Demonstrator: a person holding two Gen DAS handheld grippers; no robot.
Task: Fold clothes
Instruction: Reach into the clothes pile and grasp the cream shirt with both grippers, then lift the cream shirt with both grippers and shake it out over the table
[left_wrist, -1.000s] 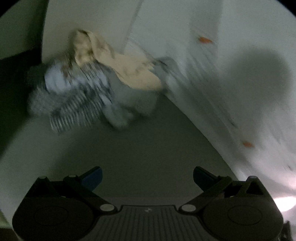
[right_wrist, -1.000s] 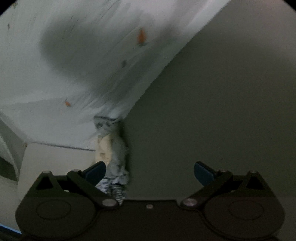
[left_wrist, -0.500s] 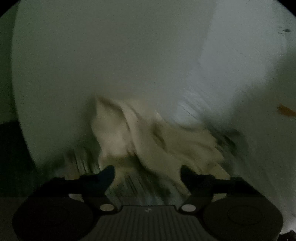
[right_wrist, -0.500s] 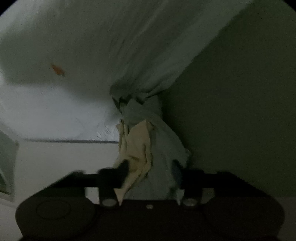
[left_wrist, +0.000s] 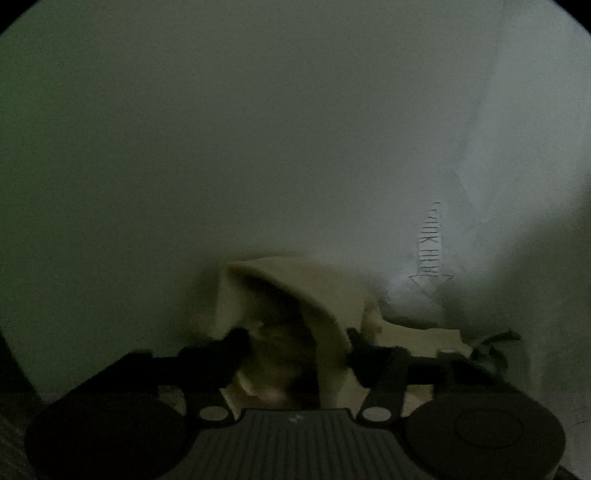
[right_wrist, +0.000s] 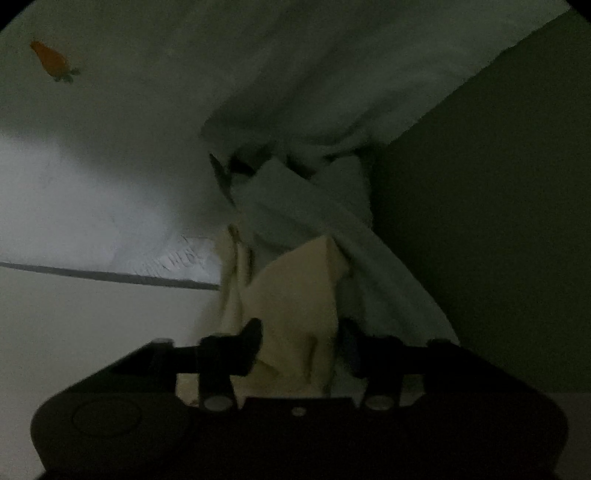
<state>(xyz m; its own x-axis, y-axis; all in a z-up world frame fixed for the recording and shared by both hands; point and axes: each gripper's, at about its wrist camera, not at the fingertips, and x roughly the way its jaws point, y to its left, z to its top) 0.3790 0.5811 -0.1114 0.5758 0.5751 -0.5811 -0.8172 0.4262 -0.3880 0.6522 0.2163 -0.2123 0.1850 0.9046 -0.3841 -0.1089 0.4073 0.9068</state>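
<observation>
A cream garment (left_wrist: 295, 295) lies right in front of my left gripper (left_wrist: 295, 339). Its fold bulges up between the two fingers, which stand partly closed around it. In the right wrist view the same cream garment (right_wrist: 295, 295) sits between the fingers of my right gripper (right_wrist: 301, 336), with a pale grey-green garment (right_wrist: 314, 218) bunched above and to the right of it. Both pairs of fingers press into the cream cloth. The rest of the clothes pile is hidden.
A white sheet with small orange carrot prints (right_wrist: 51, 61) covers the surface at upper left. A plain wall (right_wrist: 498, 221) fills the right. A pale sheet edge with black stitching (left_wrist: 428, 243) shows in the left wrist view. The light is dim.
Both grippers have moved in close to the clothes pile from a distance. Their wide-open fingers have narrowed around the cream garment.
</observation>
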